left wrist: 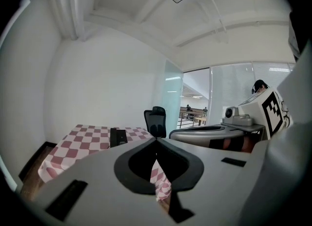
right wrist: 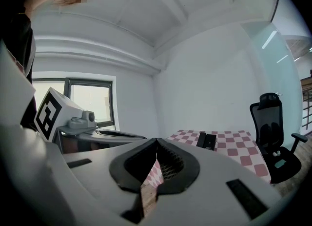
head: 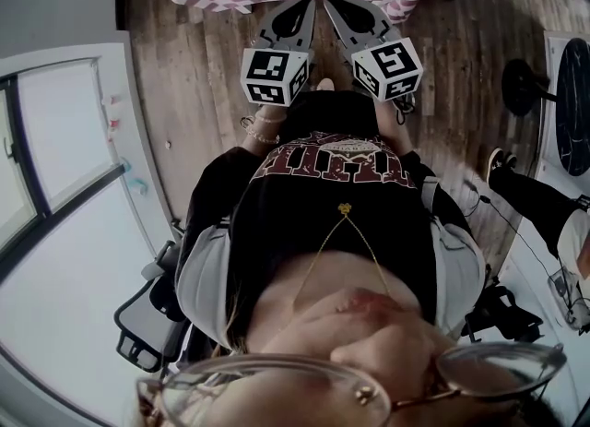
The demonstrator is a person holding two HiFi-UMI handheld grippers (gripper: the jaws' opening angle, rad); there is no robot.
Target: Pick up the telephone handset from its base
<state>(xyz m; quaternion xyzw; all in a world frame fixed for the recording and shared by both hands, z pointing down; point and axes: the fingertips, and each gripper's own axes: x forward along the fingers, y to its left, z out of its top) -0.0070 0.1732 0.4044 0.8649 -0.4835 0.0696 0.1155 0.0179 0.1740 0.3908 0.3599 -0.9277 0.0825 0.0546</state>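
Pointing left claw (left wrist: 156, 140) and right claw (right wrist: 157, 141), both pressed together and empty, toward telephone (left wrist: 118, 136) on checkered counter (left wrist: 73, 148), well short of reaching it.

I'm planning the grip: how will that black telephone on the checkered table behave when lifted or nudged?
The telephone looks boxy and hard-shelled, so it is probably rigid and unlikely to roll. It sits on a draped checkered cloth, so a nudge may drag the cloth rather than slide the phone. Its dark casing may be slippery; too small to confirm.
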